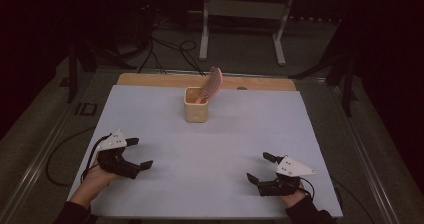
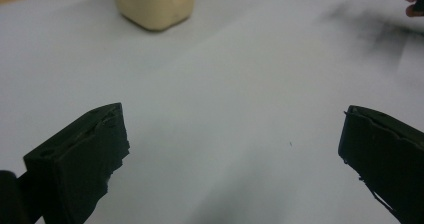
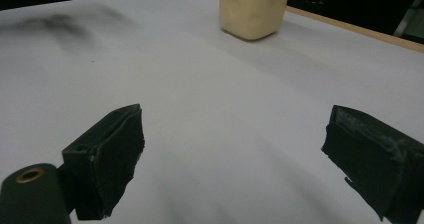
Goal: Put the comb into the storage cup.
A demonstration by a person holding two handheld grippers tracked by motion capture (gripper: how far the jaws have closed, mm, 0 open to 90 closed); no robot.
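A cream square cup (image 1: pixel 196 105) stands at the back middle of the white sheet (image 1: pixel 210 149), with a pink hairbrush (image 1: pixel 212 84) leaning out of it to the right. The same cup (image 2: pixel 153 4) shows at the top of the left gripper view, and the cup (image 3: pixel 254 9) sits at the top of the right gripper view. My left gripper (image 1: pixel 139 153) rests near the front left, open, nothing between its jaws. Near the front right, my right gripper (image 1: pixel 261 168) is open too and holds nothing. Both are well short of the cup.
The sheet lies on a wooden table whose far edge (image 1: pixel 150 79) shows behind it. Beyond stand a white metal frame (image 1: pixel 245 14) and cables (image 1: pixel 170 49) on the dark floor. Dark stands flank the table.
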